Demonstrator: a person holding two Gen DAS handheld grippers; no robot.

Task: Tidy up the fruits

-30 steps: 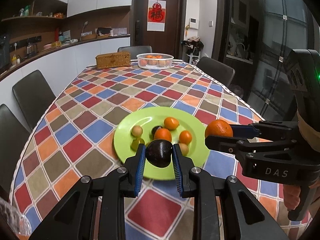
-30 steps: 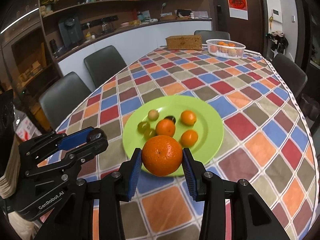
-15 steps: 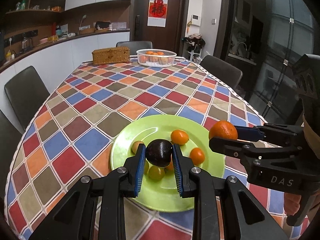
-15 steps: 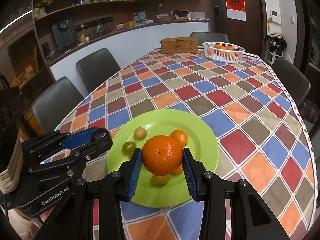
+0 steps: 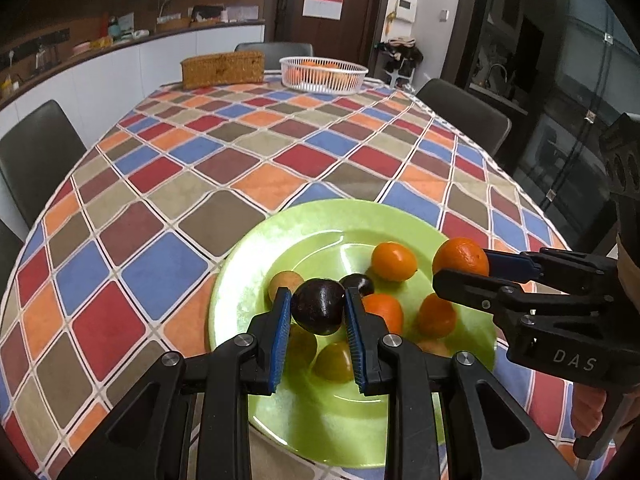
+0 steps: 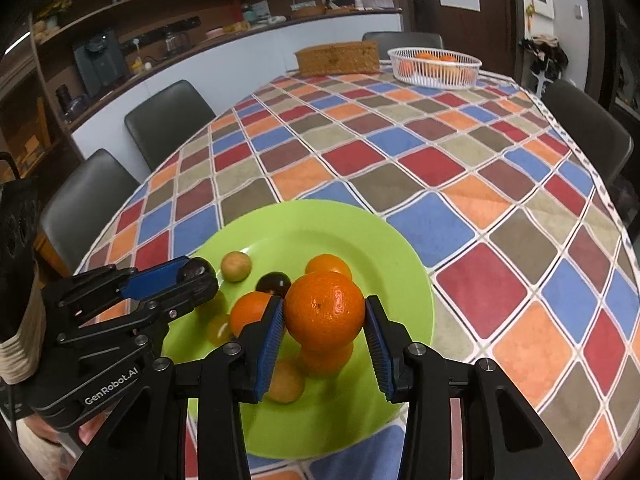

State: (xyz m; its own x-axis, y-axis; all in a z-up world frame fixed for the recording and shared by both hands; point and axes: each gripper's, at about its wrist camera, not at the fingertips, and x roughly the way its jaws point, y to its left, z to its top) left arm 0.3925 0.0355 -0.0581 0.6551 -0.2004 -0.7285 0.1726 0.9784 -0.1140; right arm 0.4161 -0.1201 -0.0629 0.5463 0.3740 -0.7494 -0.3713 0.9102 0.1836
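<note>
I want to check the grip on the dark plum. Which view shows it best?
The left wrist view: the dark plum sits front and centre, clamped between the left gripper pads over the green plate. In the right wrist view the plum shows only as a sliver behind the gripper's fingertip.

A: Plate (image 5: 240,304) at lower centre of the worktop (image 5: 240,168); several fruits on it.

B: Basket (image 5: 323,74) at top centre, far end, fruit inside. Wicker box (image 5: 222,68) just left of it. Chairs around.
</note>
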